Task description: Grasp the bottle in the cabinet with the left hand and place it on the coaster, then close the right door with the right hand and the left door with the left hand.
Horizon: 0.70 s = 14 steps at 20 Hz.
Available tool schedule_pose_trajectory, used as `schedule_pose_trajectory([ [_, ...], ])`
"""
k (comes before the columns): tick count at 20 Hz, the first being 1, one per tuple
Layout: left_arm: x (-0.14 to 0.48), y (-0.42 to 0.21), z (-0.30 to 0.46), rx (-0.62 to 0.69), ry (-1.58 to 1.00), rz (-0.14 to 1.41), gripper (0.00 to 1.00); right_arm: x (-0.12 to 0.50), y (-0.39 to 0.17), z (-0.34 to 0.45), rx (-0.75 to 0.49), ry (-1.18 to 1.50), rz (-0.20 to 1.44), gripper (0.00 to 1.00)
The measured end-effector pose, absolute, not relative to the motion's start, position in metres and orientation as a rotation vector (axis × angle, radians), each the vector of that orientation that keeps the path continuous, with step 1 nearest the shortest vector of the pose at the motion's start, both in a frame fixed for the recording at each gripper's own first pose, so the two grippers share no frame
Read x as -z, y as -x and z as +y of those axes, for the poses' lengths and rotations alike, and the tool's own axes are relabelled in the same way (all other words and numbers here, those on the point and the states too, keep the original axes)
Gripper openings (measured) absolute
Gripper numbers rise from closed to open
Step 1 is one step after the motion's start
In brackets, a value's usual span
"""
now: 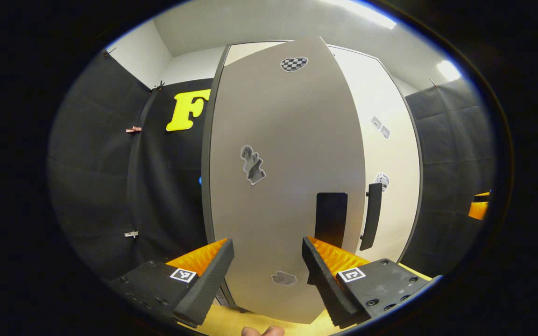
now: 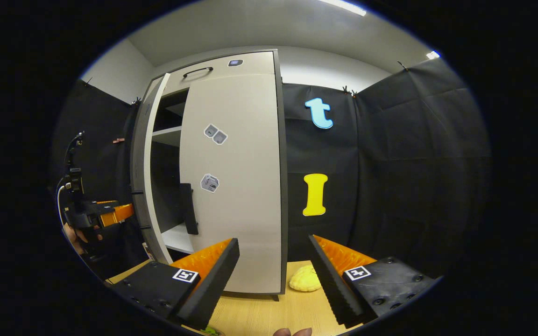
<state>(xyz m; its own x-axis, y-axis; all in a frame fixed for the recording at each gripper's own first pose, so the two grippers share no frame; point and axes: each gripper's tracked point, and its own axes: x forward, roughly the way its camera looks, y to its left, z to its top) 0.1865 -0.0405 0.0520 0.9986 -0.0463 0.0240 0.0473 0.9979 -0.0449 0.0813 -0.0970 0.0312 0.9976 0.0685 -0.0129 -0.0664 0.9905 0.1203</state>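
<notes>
We see the tall grey panel of the left cabinet door point(image 1: 287, 186) ajar across the centre of the left gripper view, our left hand-held gripper point(image 1: 268, 270) spread and empty before it; stiff and light, it should swing if pushed near its black handle point(image 1: 330, 219); the right door point(image 2: 231, 186) looks shut; right hand-held gripper point(image 2: 273, 273) spread above the wooden surface point(image 2: 259, 317), with open room rightward.

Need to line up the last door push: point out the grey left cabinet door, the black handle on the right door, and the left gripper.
Grey left cabinet door point(image 1: 287, 140), left gripper view, mid panel.
Black handle point(image 2: 187, 208), right gripper view, mid bar.
Left gripper point(image 2: 118, 213), right gripper view, orange finger.
</notes>
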Motion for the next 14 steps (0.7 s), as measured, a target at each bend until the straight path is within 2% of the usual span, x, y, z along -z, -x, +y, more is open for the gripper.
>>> schedule_pose_trajectory([
  [2, -0.05, -0.19, -0.044, 0.04, 0.055, -0.017, 0.94, -0.03, -0.083, -0.1, -0.068, -0.121, 0.021, 0.97],
  [3, -0.049, -0.195, -0.044, 0.034, 0.056, -0.011, 0.92, -0.03, -0.084, -0.101, -0.072, -0.124, 0.022, 0.97],
  [4, -0.048, -0.199, -0.045, 0.029, 0.061, -0.006, 0.95, -0.029, -0.085, -0.102, -0.074, -0.127, 0.024, 0.97],
  [5, -0.047, -0.203, -0.047, 0.027, 0.071, -0.004, 0.92, -0.029, -0.086, -0.103, -0.075, -0.129, 0.027, 0.97],
  [6, -0.047, -0.205, -0.048, 0.025, 0.082, -0.005, 0.94, -0.028, -0.086, -0.104, -0.077, -0.129, 0.029, 0.97],
  [9, -0.047, -0.213, -0.053, 0.022, 0.103, -0.005, 0.92, -0.027, -0.089, -0.106, -0.083, -0.123, 0.031, 0.97],
  [12, -0.048, -0.221, -0.059, 0.021, 0.104, -0.006, 0.97, -0.026, -0.091, -0.108, -0.086, -0.126, 0.036, 0.97],
  [13, -0.047, -0.223, -0.061, 0.02, 0.104, -0.007, 0.92, -0.025, -0.092, -0.109, -0.085, -0.127, 0.037, 0.97],
  [14, -0.047, -0.225, -0.062, 0.019, 0.103, -0.008, 0.94, -0.025, -0.094, -0.11, -0.084, -0.125, 0.037, 0.97],
])
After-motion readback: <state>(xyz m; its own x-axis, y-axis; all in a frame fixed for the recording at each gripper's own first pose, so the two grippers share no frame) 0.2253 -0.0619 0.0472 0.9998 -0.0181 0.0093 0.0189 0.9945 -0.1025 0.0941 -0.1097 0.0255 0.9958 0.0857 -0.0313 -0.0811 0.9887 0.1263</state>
